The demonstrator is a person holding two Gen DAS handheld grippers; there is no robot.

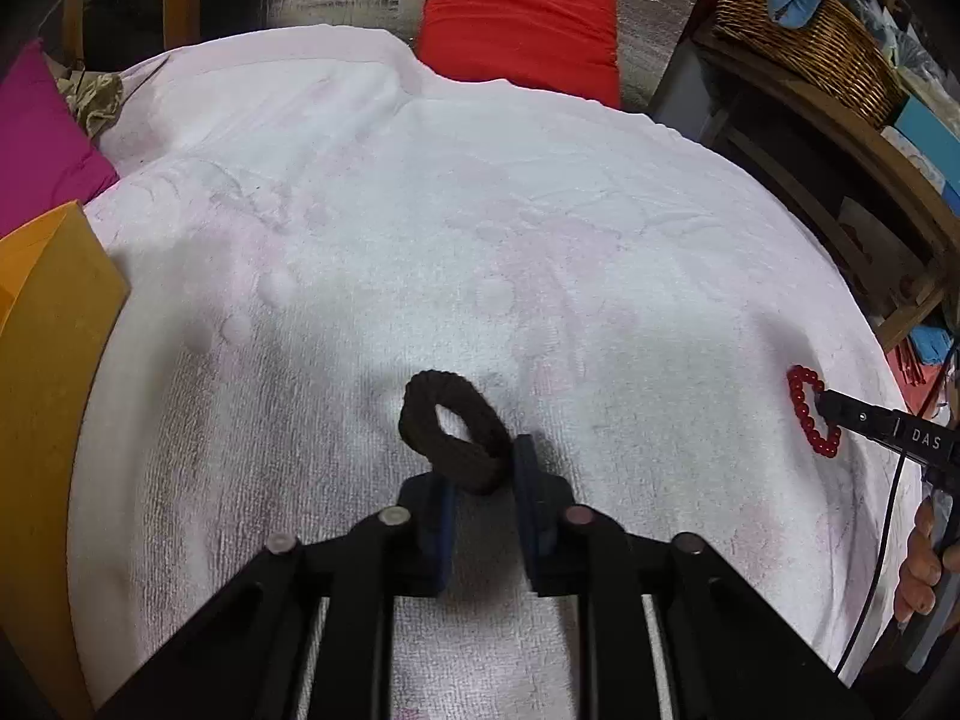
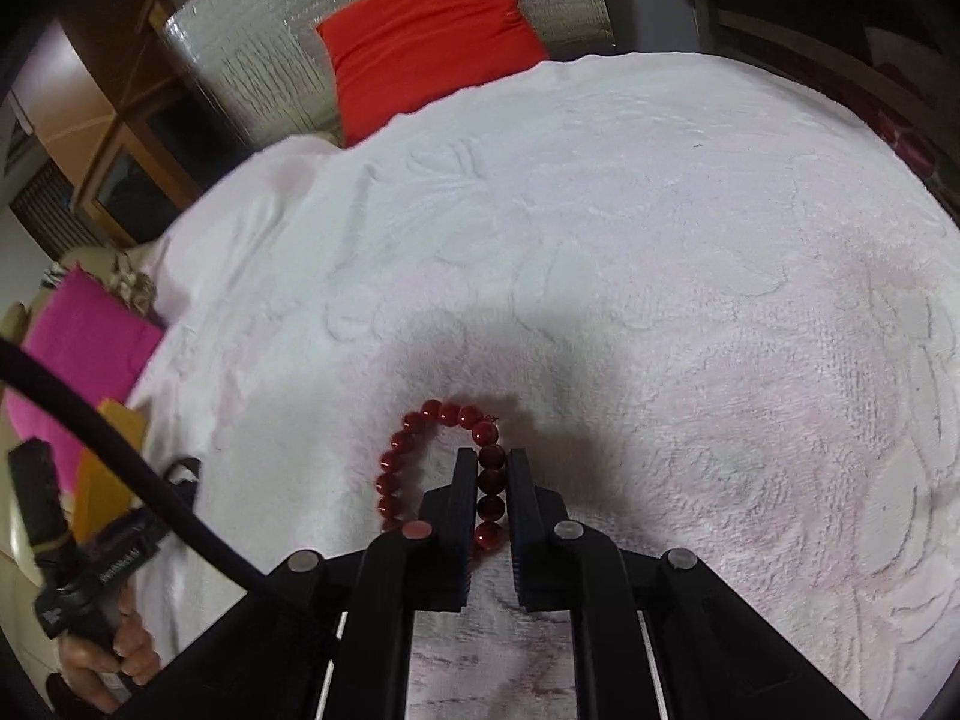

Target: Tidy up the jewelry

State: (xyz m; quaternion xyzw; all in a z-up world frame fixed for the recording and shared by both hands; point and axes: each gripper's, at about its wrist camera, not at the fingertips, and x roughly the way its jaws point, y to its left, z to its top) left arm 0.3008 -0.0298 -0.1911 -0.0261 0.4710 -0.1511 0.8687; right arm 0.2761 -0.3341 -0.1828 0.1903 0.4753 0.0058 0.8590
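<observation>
A dark brown braided ring-shaped hair tie (image 1: 451, 427) lies on the white towel (image 1: 540, 228). My left gripper (image 1: 480, 468) has its jaws on either side of the tie's near edge and holds it. A red bead bracelet (image 2: 420, 468) lies on the towel (image 2: 690, 300). My right gripper (image 2: 492, 468) is shut on the bracelet's right side, with beads showing between the pads. In the left wrist view the bracelet (image 1: 807, 414) and the right gripper (image 1: 840, 405) are at the far right.
An orange box (image 1: 48, 360) stands at the left edge of the towel, with a magenta cushion (image 1: 36, 132) behind it. A red cushion (image 1: 522, 18) lies at the back. A wicker basket (image 1: 804, 30) sits on a wooden shelf at the right.
</observation>
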